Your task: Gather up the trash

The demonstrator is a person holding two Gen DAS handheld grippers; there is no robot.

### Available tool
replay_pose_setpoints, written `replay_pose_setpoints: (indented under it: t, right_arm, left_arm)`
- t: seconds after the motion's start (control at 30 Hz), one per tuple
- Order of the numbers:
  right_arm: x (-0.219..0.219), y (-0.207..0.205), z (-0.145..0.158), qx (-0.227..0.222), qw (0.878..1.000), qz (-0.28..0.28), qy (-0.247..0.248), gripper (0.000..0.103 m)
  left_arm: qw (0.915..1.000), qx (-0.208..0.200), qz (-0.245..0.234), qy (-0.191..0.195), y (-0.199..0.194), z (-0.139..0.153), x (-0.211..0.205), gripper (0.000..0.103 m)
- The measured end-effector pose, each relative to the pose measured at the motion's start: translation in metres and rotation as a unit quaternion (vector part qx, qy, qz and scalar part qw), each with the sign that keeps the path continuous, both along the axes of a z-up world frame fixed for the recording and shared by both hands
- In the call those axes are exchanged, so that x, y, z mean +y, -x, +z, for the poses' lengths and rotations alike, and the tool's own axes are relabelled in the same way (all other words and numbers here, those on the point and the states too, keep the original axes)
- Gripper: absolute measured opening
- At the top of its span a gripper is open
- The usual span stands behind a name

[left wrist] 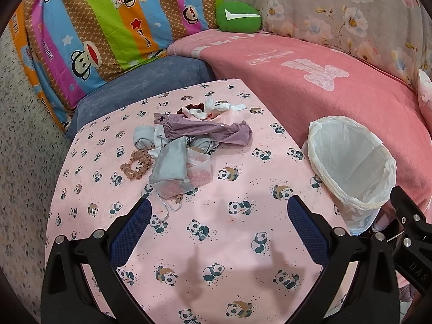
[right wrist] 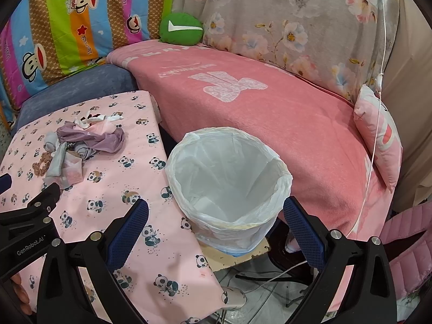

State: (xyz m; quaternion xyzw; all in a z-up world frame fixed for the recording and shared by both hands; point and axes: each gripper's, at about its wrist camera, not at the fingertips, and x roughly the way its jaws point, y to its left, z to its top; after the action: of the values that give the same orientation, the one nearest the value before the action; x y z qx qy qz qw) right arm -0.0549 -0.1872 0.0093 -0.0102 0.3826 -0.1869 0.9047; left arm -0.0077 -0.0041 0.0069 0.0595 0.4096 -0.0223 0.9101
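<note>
A pile of trash lies on the panda-print table (left wrist: 216, 243): a purple cloth piece (left wrist: 205, 131), grey rolled cloth (left wrist: 143, 136), a grey mesh pouch (left wrist: 171, 163), a clear bag of pink bits (left wrist: 198, 171), a tan scrunchie (left wrist: 133, 166) and white crumpled tissue (left wrist: 216, 109). The pile also shows in the right wrist view (right wrist: 81, 143). A bin lined with a white bag (left wrist: 351, 162) stands right of the table (right wrist: 229, 181). My left gripper (left wrist: 218, 210) is open and empty, just short of the pile. My right gripper (right wrist: 216, 213) is open and empty, in front of the bin.
A pink blanket (right wrist: 270, 113) covers the sofa behind the bin. A green cushion (left wrist: 239, 16), a striped cartoon quilt (left wrist: 94, 27) and a floral cover (right wrist: 283, 21) lie at the back. A pink pillow (right wrist: 378, 135) is at right. Cables lie on the floor (right wrist: 270, 275).
</note>
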Motion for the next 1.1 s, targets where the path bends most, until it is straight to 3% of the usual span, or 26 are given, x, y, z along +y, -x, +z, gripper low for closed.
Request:
replay_pose_setpoints:
  t: [1.1]
  right_arm:
    - [-0.0035,-0.0001,-0.0001,-0.001,1.0,-0.002,-0.001,0.097]
  left_arm:
    - [1.0,-0.002,-0.002,0.003,-0.0042,0.0047,0.0017,0.096]
